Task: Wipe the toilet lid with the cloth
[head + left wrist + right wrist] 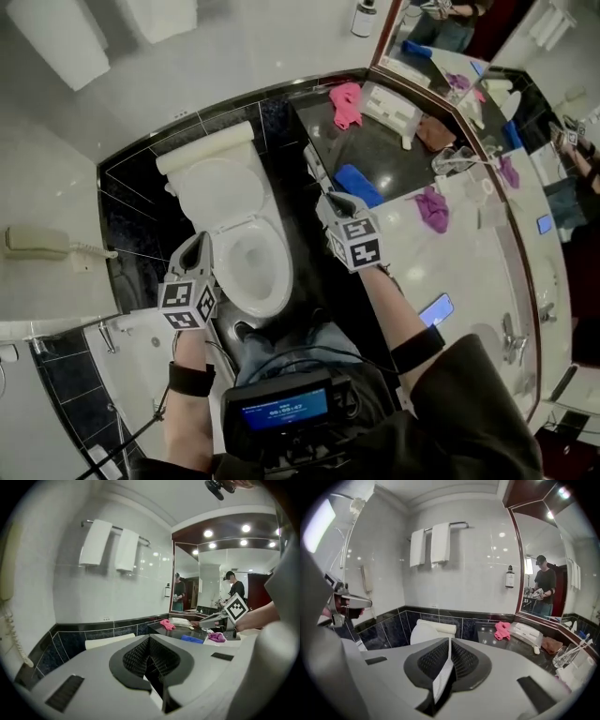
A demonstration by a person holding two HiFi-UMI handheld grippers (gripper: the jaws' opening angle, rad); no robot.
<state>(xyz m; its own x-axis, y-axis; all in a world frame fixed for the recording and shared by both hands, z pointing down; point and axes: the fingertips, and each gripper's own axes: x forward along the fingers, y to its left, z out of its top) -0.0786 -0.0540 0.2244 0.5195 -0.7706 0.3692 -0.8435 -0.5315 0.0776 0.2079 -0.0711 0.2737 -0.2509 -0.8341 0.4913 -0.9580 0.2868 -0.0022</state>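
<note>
1. Left claw is pressed fully together with nothing in it. The right claw is closed to a thin slit, and no cloth shows between its pads.
2. The toilet lid stands raised and leans back on the cistern, its inner face turned toward the person. The toilet's long axis runs from the cistern at the wall toward the person's legs, with the open bowl at the near end.
3. In the head view the left claw hovers at the bowl's left rim. The right claw hangs over the dark gap between the toilet and the worktop.
4. Three cloths lie on the worktop, all apart from the lid. The pink cloth is at the far end by the wall, the blue cloth is nearest the right claw, and the purple cloth is further along on the pale part.
5. A white box sits just beside the pink cloth. A phone lies flat near a tap. Two white towels hang on a rail above the toilet, a soap bottle is fixed beside the mirror, and a wall telephone hangs to the left.
6. Each claw's cube bears black-and-white square markers. The blue screen at the person's chest shows white characters too small to read, and the bottle's label is also unreadable.
</note>
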